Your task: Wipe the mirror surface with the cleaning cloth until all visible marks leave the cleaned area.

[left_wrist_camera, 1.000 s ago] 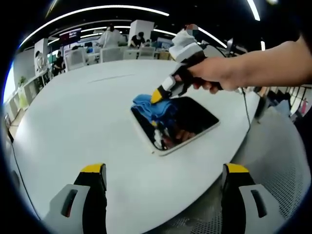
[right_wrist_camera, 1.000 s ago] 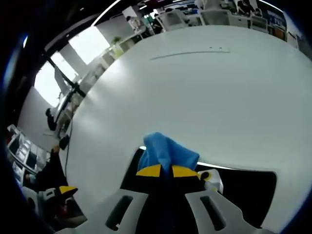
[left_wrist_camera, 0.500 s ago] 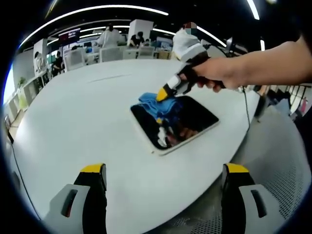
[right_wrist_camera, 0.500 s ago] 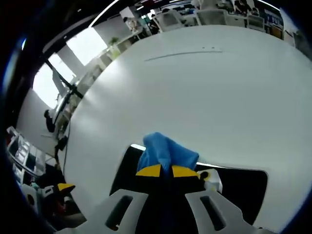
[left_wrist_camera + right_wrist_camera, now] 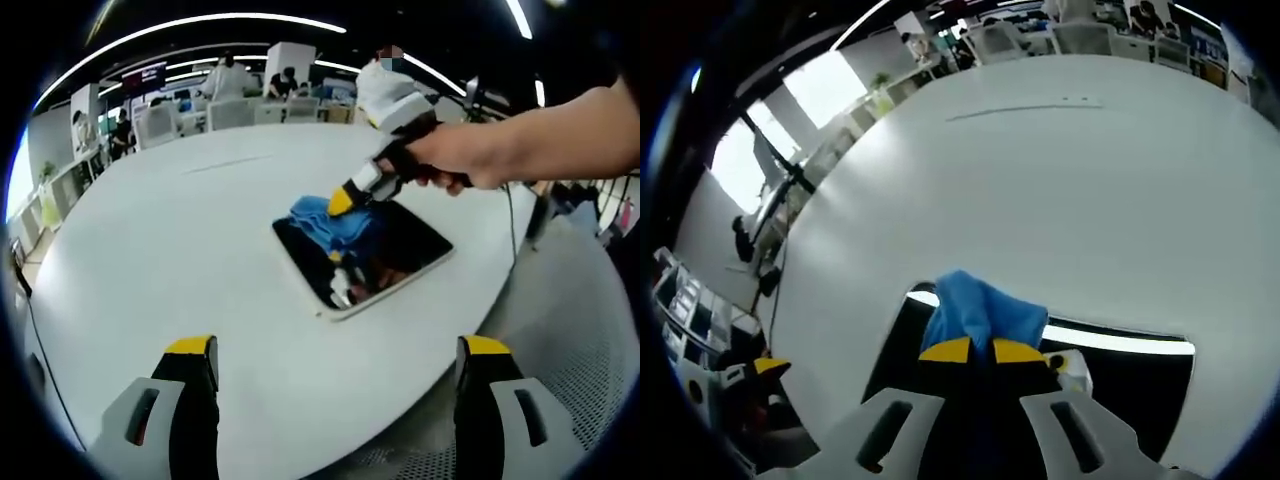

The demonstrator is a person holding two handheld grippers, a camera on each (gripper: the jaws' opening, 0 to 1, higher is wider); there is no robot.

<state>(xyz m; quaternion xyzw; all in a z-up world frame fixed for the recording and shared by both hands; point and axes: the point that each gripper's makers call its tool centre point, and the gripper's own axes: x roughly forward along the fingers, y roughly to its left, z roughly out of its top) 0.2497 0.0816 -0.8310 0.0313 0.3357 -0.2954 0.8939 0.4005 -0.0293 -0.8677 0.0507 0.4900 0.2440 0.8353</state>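
Observation:
A rectangular mirror (image 5: 400,250) with a pale frame lies flat on the white table (image 5: 180,250). A blue cloth (image 5: 335,218) rests on its far part. My right gripper (image 5: 343,203), held by a person's hand (image 5: 450,160), is shut on the blue cloth and presses it to the glass. In the right gripper view the blue cloth (image 5: 980,310) bulges out past my shut right gripper (image 5: 980,350), above the dark mirror (image 5: 1120,375). My left gripper (image 5: 335,350) hangs open over the table's near edge, well short of the mirror.
The round white table reaches far beyond the mirror. Its near edge (image 5: 440,400) drops to a perforated grey floor (image 5: 580,350). Desks, chairs and people (image 5: 230,80) stand in the background. A cable (image 5: 505,225) runs past the mirror's right side.
The right gripper has slid the blue cloth a little to the right across the mirror's far part. The left gripper has stayed where it was.

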